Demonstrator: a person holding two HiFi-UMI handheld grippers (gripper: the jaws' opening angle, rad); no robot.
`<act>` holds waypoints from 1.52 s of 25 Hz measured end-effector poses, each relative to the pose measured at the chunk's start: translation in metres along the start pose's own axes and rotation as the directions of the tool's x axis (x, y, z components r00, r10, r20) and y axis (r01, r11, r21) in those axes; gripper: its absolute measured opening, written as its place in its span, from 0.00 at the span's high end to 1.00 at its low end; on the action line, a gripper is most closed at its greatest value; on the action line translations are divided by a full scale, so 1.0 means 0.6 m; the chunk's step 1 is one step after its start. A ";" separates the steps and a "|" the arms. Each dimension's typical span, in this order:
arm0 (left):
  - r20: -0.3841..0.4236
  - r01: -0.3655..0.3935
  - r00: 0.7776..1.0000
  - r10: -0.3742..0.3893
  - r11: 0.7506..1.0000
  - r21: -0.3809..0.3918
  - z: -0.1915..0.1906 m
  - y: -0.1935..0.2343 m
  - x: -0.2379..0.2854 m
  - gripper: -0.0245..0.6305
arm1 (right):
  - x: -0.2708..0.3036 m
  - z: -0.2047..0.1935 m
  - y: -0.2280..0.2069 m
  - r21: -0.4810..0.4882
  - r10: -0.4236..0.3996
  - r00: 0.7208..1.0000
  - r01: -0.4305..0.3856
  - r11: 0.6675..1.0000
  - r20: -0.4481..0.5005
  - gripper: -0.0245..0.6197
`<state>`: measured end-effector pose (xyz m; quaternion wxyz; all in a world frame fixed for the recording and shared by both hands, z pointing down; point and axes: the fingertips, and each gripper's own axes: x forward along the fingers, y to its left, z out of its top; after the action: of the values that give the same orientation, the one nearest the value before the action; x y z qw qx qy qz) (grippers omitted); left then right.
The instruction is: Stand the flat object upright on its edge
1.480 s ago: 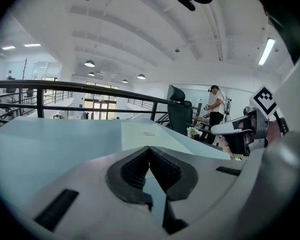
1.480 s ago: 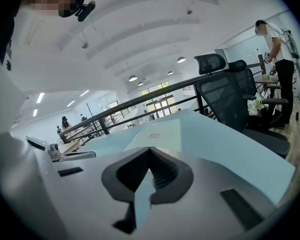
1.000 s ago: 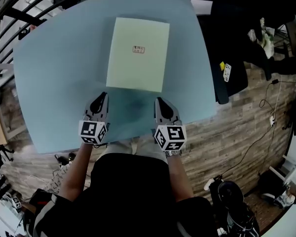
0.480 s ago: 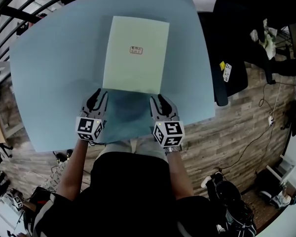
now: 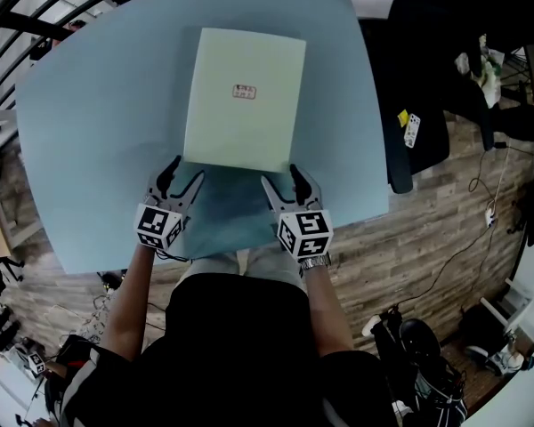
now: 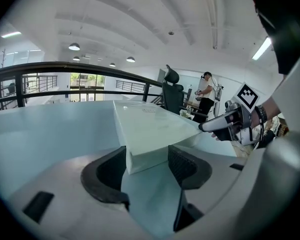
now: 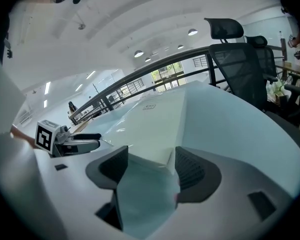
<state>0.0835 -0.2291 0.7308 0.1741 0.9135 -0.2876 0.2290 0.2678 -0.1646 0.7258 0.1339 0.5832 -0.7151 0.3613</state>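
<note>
Flat object [image 5: 245,99]: pale green slab, lying flat mid-desk [image 5: 89,123], small label on top face, near edge toward person. Left tongs [image 5: 185,171] at near-left corner, right tongs [image 5: 283,176] at near-right corner. Both sets of jaws spread wide, just been opening; slab corner between each pair, pads not pressing. Around desk: black railing [image 6: 65,68] on far side, dark office chair [image 7: 235,44] at right, wood floor [image 5: 427,229], standing person [image 6: 206,91] far off.
</note>
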 end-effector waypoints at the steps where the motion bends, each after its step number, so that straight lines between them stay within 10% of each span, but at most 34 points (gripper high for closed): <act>1: -0.008 0.010 1.000 -0.010 1.000 0.003 -0.004 -0.002 0.003 0.59 | 0.002 -0.003 -0.003 0.001 0.001 1.000 -0.001 1.000 -0.006 0.54; 38: -0.109 -0.006 0.994 0.009 1.000 0.031 -0.034 0.006 0.040 0.58 | 0.036 -0.039 -0.006 -0.017 0.007 0.998 -0.008 1.000 -0.068 0.50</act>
<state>0.0926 -0.2333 0.7606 0.1748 0.9011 -0.2775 0.2835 0.2593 -0.1649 0.7570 0.1616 0.5670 -0.7153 0.3752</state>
